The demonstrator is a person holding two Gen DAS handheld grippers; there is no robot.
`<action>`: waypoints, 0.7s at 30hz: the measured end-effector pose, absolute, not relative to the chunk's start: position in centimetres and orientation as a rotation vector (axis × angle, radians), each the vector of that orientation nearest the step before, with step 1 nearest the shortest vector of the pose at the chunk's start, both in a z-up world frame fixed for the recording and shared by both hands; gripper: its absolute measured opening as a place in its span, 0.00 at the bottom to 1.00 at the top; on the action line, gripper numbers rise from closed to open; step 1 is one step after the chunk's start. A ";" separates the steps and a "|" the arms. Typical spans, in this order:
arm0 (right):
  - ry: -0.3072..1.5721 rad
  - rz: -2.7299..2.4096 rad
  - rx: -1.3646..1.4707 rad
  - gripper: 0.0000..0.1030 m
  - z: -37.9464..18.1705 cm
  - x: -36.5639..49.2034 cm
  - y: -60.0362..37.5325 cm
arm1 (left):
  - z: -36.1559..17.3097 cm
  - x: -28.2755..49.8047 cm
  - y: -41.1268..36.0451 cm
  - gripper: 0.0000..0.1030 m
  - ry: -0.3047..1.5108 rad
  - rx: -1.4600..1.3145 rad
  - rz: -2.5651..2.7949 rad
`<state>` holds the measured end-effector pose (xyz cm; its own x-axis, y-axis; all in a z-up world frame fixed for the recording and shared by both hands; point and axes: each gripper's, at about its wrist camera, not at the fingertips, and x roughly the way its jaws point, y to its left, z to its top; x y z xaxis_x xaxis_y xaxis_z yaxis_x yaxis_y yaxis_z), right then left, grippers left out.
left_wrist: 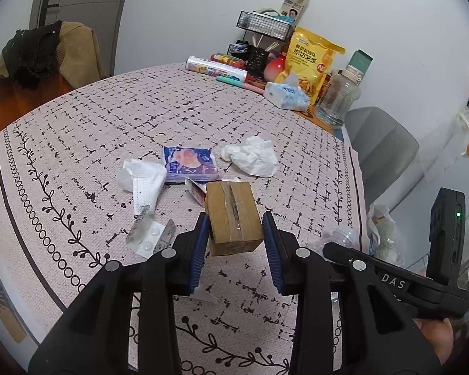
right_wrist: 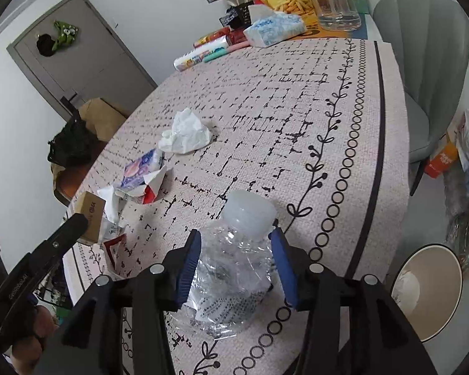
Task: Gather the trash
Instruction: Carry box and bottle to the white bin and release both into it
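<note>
My left tongs (left_wrist: 236,240) point forward and down over the pale patterned desk (left_wrist: 78,125). They are clamped on the small brown cardboard box (left_wrist: 233,215) sealed with clear tape, one blue pad against each long side. The box's long axis runs away from me in line with the fingers, the taped seam following it, and its printed end faces back toward the camera.

To the right of that box, my right tongs (right_wrist: 236,259) tilt more steeply toward the desk. Their pads stand apart on either side of a crushed clear plastic bottle (right_wrist: 234,281), which lies on the desk between them; I cannot see them pressing it. The bottle's long axis also runs along the fingers, its white cap (right_wrist: 250,212) pointing away from me and its labelled base nearest the camera.

Just beyond the box lie a blue printed snack packet (left_wrist: 190,164) and, to its far right, a crumpled white tissue (left_wrist: 253,156). Further right of the box, past the desk's edge and lower, stands a round beige waste bin (right_wrist: 428,297).
</note>
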<state>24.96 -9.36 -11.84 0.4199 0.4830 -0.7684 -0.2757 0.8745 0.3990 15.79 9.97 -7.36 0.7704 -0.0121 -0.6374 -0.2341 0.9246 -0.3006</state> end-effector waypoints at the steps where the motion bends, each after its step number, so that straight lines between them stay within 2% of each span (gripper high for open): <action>1: 1.040 0.484 0.226 0.53 -12.0 25.1 -9.2 | -7.5 15.8 10.1 0.34 0.687 -0.379 0.124; 10: 1.036 0.533 0.240 0.52 -12.0 25.3 -8.6 | -7.6 16.0 9.8 0.34 0.693 -0.374 0.126; 21: 0.918 0.471 0.296 0.52 -8.2 24.7 -14.0 | -6.9 17.2 7.2 0.34 0.693 -0.340 0.077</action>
